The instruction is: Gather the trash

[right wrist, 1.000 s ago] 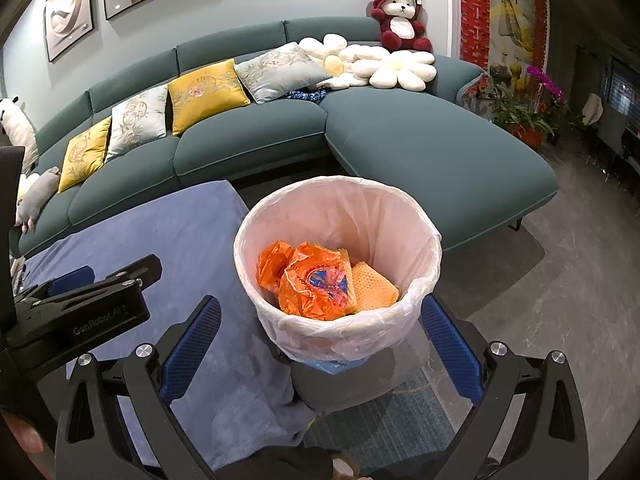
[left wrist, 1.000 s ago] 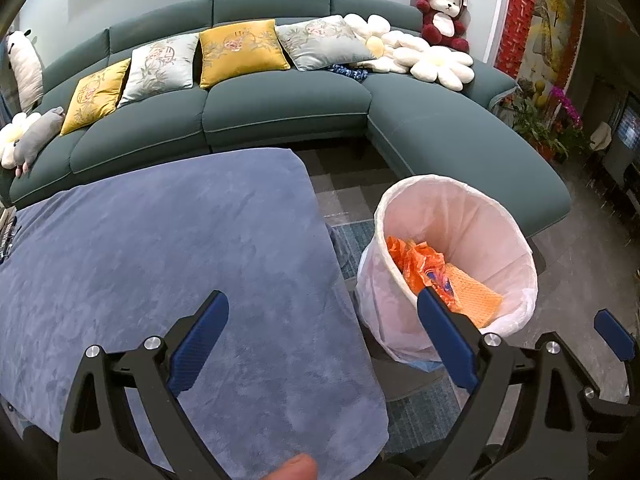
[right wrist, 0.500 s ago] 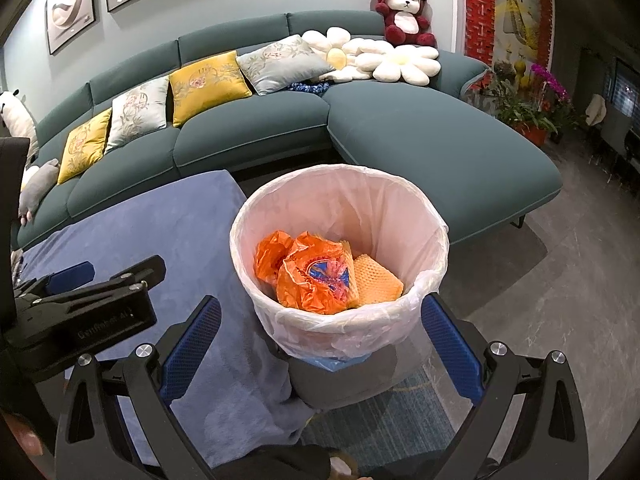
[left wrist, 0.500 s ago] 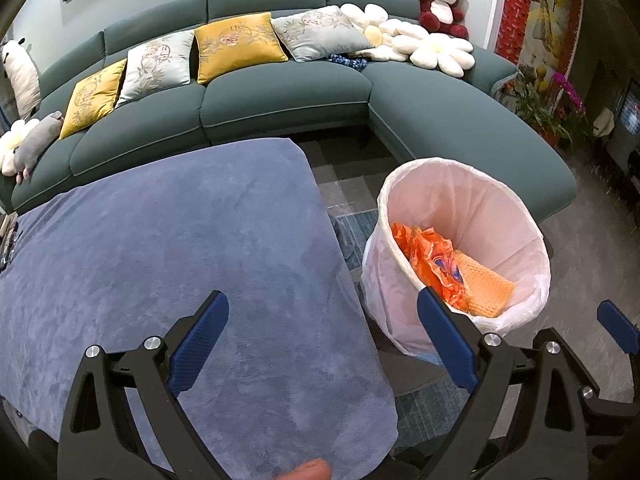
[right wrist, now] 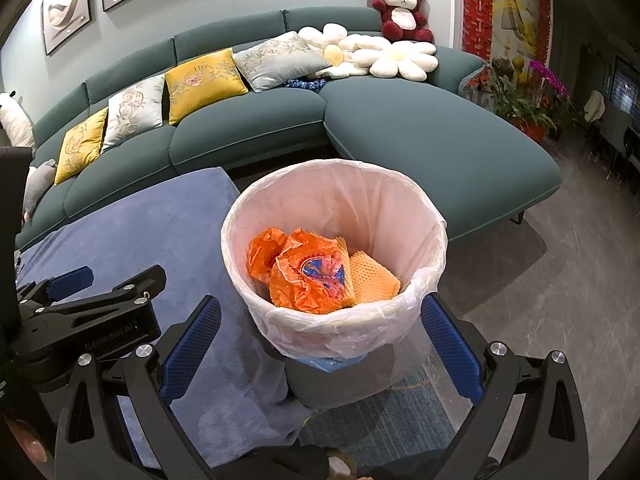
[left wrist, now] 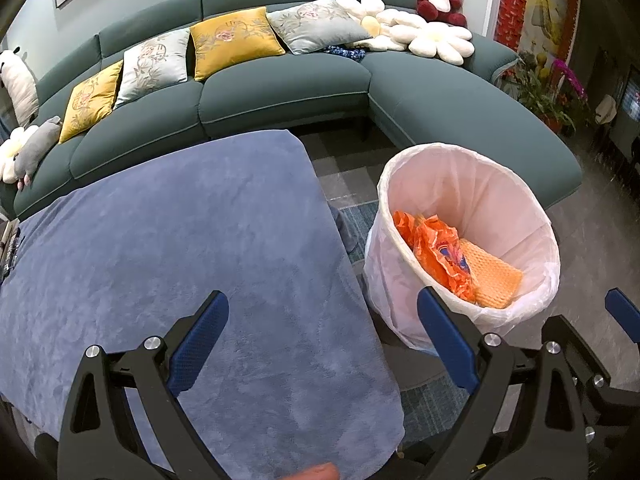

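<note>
The trash bin (right wrist: 334,248) is being taken as the landmark. Furthest to its left, a surface (left wrist: 168,248) is being covered by a blue plush cloth, and nothing is being carried on the part that shows. The left gripper (left wrist: 322,344) is being held over the near edge of that cloth, just left of the bin; its blue-padded jaws are being kept wide apart with nothing between them. In the right wrist view the same tool is being seen side-on, left of the bin.

The bin itself is being lined with a thin white bag (left wrist: 472,184), whose edge is being folded over the rim. Inside — toward the bin's left half — crumpled orange plastic wrappers (right wrist: 304,272) are being piled, one with a blue and red print on it. Just right of them, and touching them, a piece of orange foam netting (right wrist: 372,276) is being rested against the liner.

The right gripper (right wrist: 320,332) is being held in front of the bin, its jaws spread wide so that the bin's lower part is being framed between them; whether the pads are touching the bin cannot be told, and nothing is being gripped.

Behind the bin a dark green sectional sofa (right wrist: 420,140) is being lined with yellow and grey cushions (right wrist: 204,80), flower-shaped pillows (right wrist: 400,58) and — at its far right end — a red and white plush bear (right wrist: 404,10).
</note>
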Demonstrator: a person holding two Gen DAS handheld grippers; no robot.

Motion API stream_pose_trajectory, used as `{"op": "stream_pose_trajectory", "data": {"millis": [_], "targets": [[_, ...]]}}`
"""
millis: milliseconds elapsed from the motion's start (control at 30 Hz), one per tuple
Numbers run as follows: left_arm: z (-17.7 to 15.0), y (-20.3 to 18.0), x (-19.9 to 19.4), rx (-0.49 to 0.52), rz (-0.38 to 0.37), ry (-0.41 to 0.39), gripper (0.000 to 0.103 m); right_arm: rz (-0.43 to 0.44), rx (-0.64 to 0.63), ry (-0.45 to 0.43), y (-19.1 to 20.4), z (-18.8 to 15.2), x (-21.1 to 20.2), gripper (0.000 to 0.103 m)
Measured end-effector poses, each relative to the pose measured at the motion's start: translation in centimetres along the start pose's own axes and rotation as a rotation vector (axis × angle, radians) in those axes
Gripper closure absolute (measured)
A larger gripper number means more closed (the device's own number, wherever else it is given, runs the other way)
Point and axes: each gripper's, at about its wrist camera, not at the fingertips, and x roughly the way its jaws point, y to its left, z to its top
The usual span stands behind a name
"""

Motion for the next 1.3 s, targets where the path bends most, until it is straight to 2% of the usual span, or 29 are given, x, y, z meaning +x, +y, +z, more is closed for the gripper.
{"op": "stream_pose_trajectory", "data": {"millis": [1300], "targets": [[-0.5,-1.1,0.3,0.028,0.029,0.015,0.012,-0.023,0.021,0.004,-1.0,-0.5,0.2,0.007]]}}
